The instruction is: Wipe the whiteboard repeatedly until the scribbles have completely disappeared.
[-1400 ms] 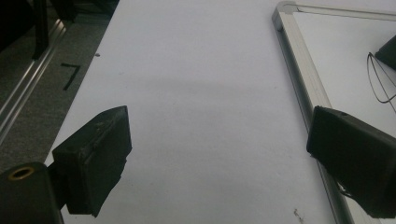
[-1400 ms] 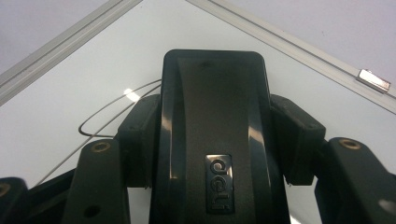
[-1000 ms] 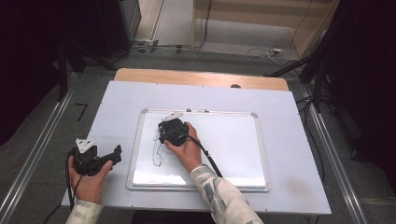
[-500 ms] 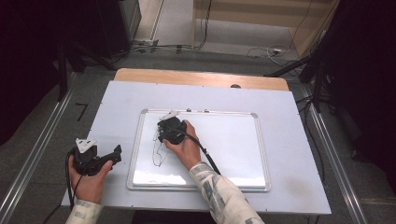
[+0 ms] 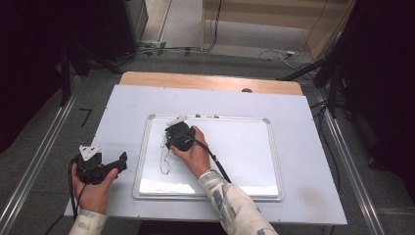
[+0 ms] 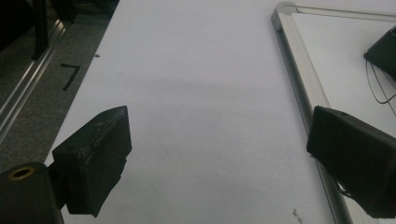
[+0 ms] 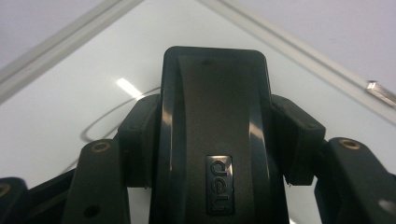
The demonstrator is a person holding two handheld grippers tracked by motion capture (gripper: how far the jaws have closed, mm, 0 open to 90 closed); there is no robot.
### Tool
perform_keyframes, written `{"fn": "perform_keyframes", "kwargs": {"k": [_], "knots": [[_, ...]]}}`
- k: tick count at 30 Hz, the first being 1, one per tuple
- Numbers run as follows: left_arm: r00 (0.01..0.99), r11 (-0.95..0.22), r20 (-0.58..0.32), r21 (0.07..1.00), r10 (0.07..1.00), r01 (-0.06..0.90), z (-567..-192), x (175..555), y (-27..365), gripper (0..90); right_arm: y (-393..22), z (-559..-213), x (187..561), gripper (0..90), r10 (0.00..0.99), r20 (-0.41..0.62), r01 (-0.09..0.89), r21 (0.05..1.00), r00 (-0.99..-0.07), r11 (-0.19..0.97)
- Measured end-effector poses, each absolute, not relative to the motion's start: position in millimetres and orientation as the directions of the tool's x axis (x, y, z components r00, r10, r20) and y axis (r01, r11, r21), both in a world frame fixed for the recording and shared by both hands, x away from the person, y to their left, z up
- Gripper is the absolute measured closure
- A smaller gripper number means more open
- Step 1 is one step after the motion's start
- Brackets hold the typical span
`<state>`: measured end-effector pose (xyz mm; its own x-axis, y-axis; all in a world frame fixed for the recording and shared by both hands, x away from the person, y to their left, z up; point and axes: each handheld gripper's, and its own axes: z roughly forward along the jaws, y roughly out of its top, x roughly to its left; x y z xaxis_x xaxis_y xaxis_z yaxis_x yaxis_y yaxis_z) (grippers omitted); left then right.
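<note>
We've got a white table top (image 5: pixel 293 105) with a bare wooden strip (image 5: pixel 195 81) along its far edge and a small dark knob (image 5: pixel 247 90) sitting on that strip. Aluminium rails (image 5: pixel 36 166) run down both sides of the table over grey carpet (image 5: pixel 103 81), with a black angle mark (image 5: pixel 84 116) on the floor at left. At the back we see loose cables (image 5: pixel 274 54) and a light wooden panel (image 5: pixel 274 12), plus dark curtains (image 5: pixel 29 63) on both flanks.
</note>
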<state>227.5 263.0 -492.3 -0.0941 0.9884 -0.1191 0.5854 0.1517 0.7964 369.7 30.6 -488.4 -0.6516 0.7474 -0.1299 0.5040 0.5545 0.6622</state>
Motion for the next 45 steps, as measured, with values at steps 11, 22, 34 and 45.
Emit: {"fn": "perform_keyframes", "kwargs": {"k": [11, 22, 34, 45], "knots": [[-0.095, 0.153, -0.12, 0.796, 0.988, 0.585, -492.2, 227.5, 262.5, 7.0, 31.3, -487.6, 371.7, 38.9, 0.736, -0.105, 0.51, 0.655, -0.669, 0.557], [-0.098, 0.156, -0.121, 0.797, 0.988, 0.583, -492.0, 227.0, 262.7, 7.1, 33.0, -487.9, 372.9, 38.9, 0.733, -0.091, 0.513, 0.656, -0.675, 0.554], [-0.102, 0.162, -0.126, 0.796, 0.987, 0.584, -492.6, 227.0, 265.4, 7.0, 31.3, -487.5, 375.2, 39.0, 0.727, -0.093, 0.51, 0.652, -0.681, 0.561], [-0.099, 0.16, -0.126, 0.796, 0.987, 0.584, -492.2, 226.7, 264.6, 7.0, 33.6, -488.7, 371.8, 39.0, 0.719, -0.088, 0.501, 0.659, -0.689, 0.561]]}}
